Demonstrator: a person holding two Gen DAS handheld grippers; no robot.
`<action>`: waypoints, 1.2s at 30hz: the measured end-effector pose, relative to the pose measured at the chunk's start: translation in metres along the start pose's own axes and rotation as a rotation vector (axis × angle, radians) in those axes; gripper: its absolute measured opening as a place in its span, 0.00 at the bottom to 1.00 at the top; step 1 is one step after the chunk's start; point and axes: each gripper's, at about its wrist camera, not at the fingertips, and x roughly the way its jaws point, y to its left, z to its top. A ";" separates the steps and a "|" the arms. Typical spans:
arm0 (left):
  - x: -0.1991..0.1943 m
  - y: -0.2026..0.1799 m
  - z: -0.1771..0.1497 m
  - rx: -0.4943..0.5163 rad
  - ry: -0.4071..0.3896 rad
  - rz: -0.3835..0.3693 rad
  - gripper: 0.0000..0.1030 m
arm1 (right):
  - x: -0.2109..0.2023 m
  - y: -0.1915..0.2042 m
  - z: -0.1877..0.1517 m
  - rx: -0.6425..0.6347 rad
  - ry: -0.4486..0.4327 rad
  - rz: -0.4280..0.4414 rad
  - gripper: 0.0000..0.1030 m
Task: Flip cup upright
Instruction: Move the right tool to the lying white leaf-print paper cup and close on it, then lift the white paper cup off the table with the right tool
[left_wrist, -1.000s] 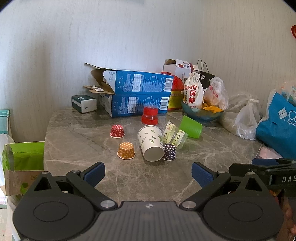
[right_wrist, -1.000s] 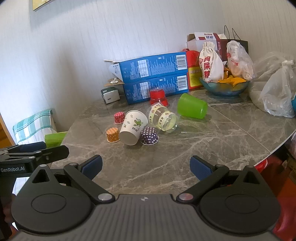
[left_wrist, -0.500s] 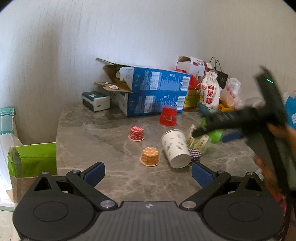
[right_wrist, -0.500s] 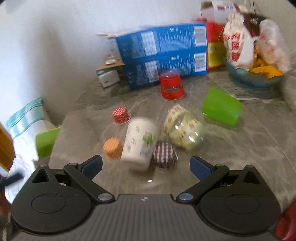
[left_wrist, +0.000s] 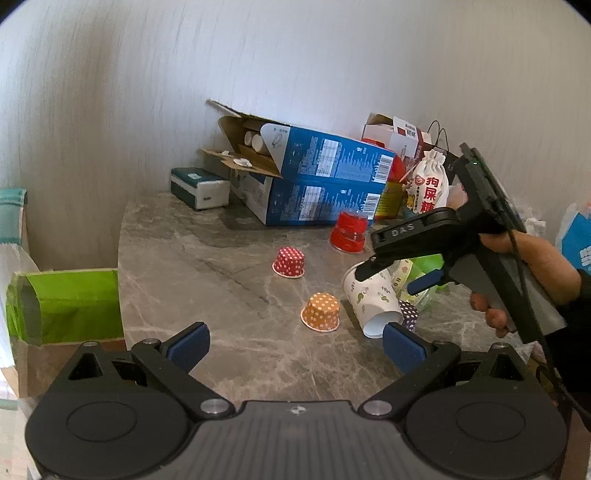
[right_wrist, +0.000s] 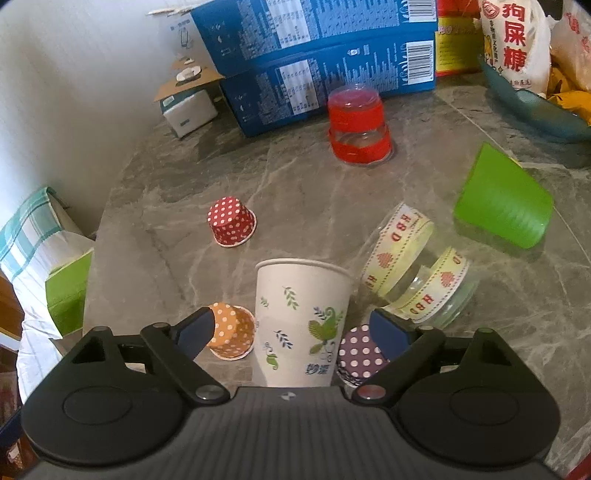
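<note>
Right gripper (right_wrist: 291, 330) spread wide, both blue pads clear of any surface. White paper cup with leaf print (right_wrist: 301, 321) lying on its side on the grey marble table (right_wrist: 166, 258), directly between the spread fingers, closed base pointing away from the wrist camera. No contact visible between pads and cup wall. Orange dotted cupcake liner (right_wrist: 232, 334) just beside the left pad, inverted, partly hidden by it. Purple dotted liner (right_wrist: 356, 356) just under the right pad, touching or nearly touching the cup; cannot tell which. Clear plastic cup with yellow ribbon bands (right_wrist: 413, 275) on its side ahead and right of the right pad, close against the paper cup. Green plastic cup (right_wrist: 506, 201) on its side further ahead and right. Red dotted liner (right_wrist: 231, 221) inverted ahead and left, well apart from the cup. Red-banded clear cups (right_wrist: 358, 129) stacked upside down far ahead, near the blue cartons (right_wrist: 325, 62).

Left gripper (left_wrist: 293, 343) also spread wide, holding nothing, hovering back from the table edge. Seen from it: right gripper (left_wrist: 400, 275) ahead and right, held in a hand (left_wrist: 524, 254), fingers straddling the upper end of the paper cup (left_wrist: 371, 301), whose open mouth faces the left gripper. Orange liner (left_wrist: 321, 312) just ahead, between the left gripper's pads in view.
</note>
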 end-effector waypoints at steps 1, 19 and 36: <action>0.000 0.001 -0.001 -0.008 0.001 -0.004 0.98 | 0.005 0.001 0.004 0.004 0.010 -0.005 0.88; -0.028 0.022 -0.019 -0.095 -0.008 0.033 0.98 | 0.035 0.015 0.015 -0.067 0.043 -0.147 0.64; -0.052 0.014 -0.036 -0.121 -0.037 -0.006 0.98 | -0.074 0.053 -0.059 -0.097 -0.137 -0.080 0.64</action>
